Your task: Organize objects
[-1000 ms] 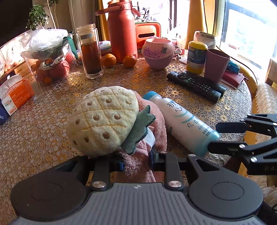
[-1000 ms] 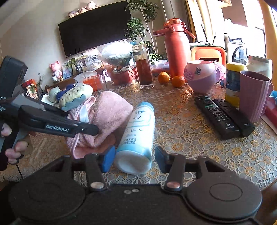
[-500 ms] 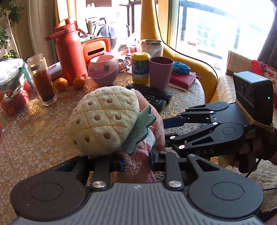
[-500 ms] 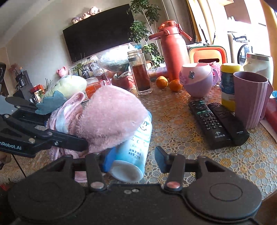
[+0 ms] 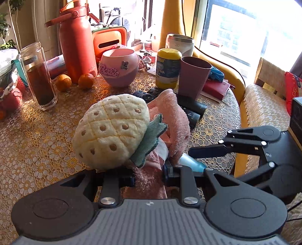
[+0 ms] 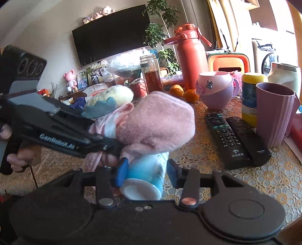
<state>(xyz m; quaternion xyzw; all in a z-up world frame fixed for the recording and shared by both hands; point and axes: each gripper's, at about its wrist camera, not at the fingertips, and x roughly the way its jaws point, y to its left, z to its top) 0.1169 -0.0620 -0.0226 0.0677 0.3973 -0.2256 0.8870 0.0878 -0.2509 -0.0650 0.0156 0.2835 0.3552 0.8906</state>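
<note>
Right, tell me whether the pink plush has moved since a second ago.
Yes. The pink plush, held by the left gripper, went rightward, toward the remotes, and now covers the blue bottle.

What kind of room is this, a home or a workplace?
Most likely a home living room: a large television on the wall with plush toys above it, and a table crowded with household things like two remote controls and oranges.

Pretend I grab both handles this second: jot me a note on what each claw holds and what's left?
Left gripper: shut on the pink plush toy with its pineapple hat, lifted over the table.
Right gripper: jaws just closed, shut on the blue bottle, partly under the plush.
Done: both things gripped.
Left: put each somewhere; remotes, cups and oranges sit untouched.
</note>
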